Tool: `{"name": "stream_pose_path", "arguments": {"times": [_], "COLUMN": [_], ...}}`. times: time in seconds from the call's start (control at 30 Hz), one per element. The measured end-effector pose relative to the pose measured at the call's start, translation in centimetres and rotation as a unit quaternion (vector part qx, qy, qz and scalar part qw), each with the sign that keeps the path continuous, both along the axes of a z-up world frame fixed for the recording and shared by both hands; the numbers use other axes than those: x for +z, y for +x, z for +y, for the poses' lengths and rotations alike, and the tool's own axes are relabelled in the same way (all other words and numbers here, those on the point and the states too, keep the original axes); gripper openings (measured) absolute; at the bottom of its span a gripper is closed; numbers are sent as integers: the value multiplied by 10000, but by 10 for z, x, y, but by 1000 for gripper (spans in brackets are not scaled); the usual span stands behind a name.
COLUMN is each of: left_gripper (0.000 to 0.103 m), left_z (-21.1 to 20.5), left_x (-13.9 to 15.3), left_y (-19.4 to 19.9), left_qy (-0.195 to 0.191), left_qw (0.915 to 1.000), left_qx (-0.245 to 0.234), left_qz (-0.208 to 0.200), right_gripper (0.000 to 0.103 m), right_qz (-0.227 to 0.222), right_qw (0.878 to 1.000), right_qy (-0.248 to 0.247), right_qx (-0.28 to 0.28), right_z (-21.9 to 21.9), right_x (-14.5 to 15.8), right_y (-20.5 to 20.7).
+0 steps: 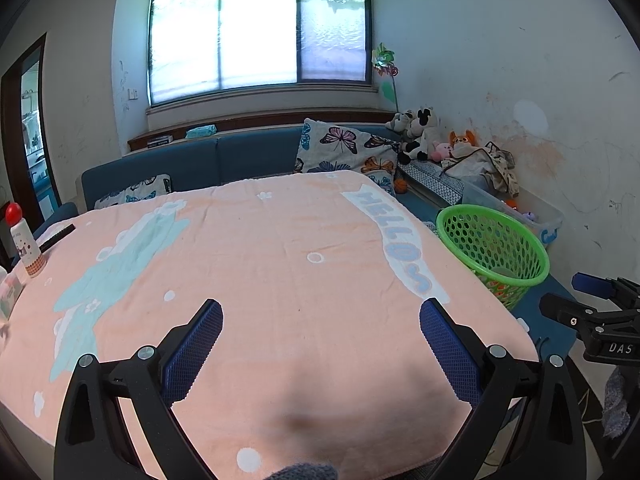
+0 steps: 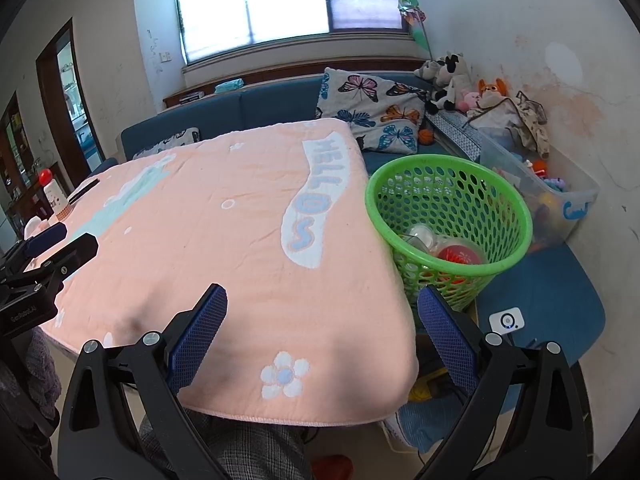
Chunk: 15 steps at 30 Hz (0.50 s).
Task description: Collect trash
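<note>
A green mesh basket (image 2: pixel 448 216) stands just off the right edge of the pink-towel table (image 2: pixel 200 240). Inside it lie a clear plastic cup (image 2: pixel 420 236) and a red-topped container (image 2: pixel 458 256). My right gripper (image 2: pixel 322 291) is open and empty over the table's near right corner, with the basket just beyond its right finger. My left gripper (image 1: pixel 320 306) hangs open and empty above the middle of the table (image 1: pixel 280 260). In the left wrist view the basket (image 1: pixel 494 248) sits to the right, and the right gripper (image 1: pixel 572 294) shows at the far right edge.
A white bottle with a red cap (image 1: pixel 24 240) and a black flat item (image 1: pixel 58 236) are at the table's left edge. Behind are a blue sofa (image 1: pixel 192 164), a butterfly cushion (image 1: pixel 344 150), plush toys (image 1: pixel 420 136) and a clear toy bin (image 2: pixel 552 196). A small white device (image 2: pixel 507 320) lies on a blue seat.
</note>
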<state>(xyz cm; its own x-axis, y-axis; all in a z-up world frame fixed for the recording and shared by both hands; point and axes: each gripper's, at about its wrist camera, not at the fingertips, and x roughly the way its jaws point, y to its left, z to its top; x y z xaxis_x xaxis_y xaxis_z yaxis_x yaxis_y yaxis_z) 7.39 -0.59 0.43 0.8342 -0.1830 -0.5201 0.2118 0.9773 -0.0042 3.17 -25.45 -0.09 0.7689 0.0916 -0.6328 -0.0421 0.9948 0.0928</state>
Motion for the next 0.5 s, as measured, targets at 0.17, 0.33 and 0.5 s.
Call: {"name": "stream_pose_path", "arguments": {"times": [0.17, 0.33, 0.5], "left_gripper": [96, 96, 96], "left_z": [1, 1, 2], "left_x": [-2, -3, -3], "left_y": [0, 2, 2], "left_qy": [18, 37, 55], "left_qw": [10000, 10000, 10000], "left_qx": [16, 65, 71], "left_qz": [-29, -24, -40], "right_gripper": [95, 95, 95], "right_qz": [1, -5, 13], "right_qw": [10000, 10000, 10000], "right_qy": [7, 15, 10], "right_qx": [3, 10, 17], "right_z": [0, 0, 1], "right_x": [0, 0, -2], "right_y": [0, 0, -1]}}
